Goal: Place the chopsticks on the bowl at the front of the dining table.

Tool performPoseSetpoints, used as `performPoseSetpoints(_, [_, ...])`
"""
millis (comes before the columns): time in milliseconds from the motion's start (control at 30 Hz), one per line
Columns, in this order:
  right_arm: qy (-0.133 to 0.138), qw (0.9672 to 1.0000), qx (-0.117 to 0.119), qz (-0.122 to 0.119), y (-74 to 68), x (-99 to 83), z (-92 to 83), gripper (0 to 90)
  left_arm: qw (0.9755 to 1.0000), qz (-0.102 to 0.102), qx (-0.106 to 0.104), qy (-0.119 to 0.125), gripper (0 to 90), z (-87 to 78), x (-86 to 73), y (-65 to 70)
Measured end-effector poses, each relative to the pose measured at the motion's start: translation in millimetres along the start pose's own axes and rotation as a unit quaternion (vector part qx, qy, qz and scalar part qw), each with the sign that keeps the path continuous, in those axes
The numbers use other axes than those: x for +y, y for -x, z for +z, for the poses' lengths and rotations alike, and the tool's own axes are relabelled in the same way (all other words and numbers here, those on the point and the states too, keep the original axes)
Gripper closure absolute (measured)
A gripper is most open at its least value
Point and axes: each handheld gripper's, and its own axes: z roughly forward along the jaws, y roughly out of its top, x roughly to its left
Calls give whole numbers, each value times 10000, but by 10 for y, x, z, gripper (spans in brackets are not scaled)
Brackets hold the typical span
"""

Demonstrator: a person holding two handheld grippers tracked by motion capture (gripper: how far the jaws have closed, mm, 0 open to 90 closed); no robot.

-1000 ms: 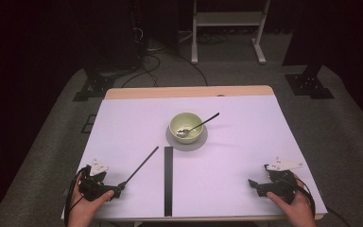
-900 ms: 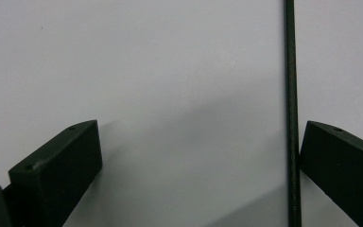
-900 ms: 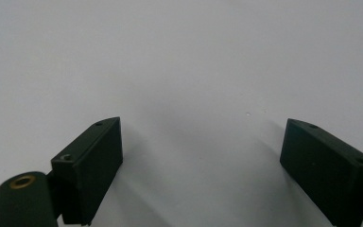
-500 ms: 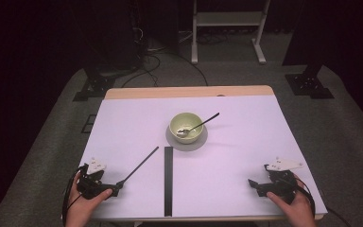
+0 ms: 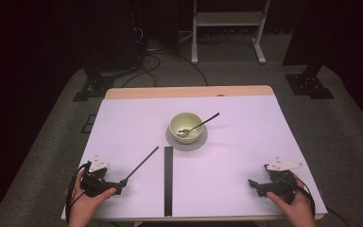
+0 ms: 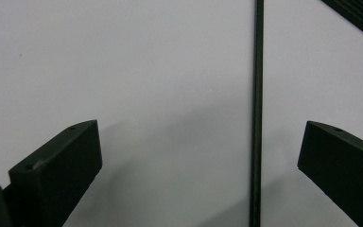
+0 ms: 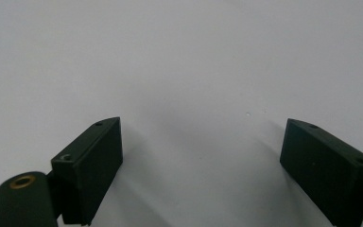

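Rod (image 6: pixel 256 113) lies between my left gripper (image 6: pixel 198 156)'s wide-open jaws, ungripped, pointing straight ahead toward the bowl (image 5: pixel 186 126).

A thin black stick on the white table

The stick (image 5: pixel 141 163) is long, straight and very thin. It lies flat on the table (image 5: pixel 246 156), slanted, with its near end low on the left and its far end toward the middle.

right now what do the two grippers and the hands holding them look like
Both the left gripper and the right gripper are black, each with a pale grey three-cornered plate on top and a black cable trailing back past the hand. Up close the jaws are blocky black wedges with small screw holes. No sleeves show on the forearms.
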Motion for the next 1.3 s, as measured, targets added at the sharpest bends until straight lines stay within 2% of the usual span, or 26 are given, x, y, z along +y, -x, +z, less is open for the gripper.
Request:
performPoseSetpoints(167, [3,10000,-3,-2,-1,-1,0,122,9999,30,-159,51,18,34,73,42])
performPoseSetpoints(400, [3,10000,-4,-2,-1,-1,-1,122,9996,101,-249,114,58,72,164,85])
performPoseSetpoints(667, [2,10000,-3,0,-1,0,-1,122,9991,205,-308,215,148,141,269,134])
performPoseSetpoints(833, [2,10000,-5,-1,-1,-1,-1,122,9985,225,-431,264,261,180,324,142])
performPoseSetpoints(1000, [1,10000,-6,0,-2,0,0,123,9981,125,-546,255,377,219,378,152])
performPoseSetpoints(1067, [1,10000,-6,0,-2,0,0,122,9984,78,-537,183,427,231,402,145])
performPoseSetpoints(1300, [2,10000,-7,-1,-2,-1,0,122,9975,-56,-696,105,506,293,463,125])
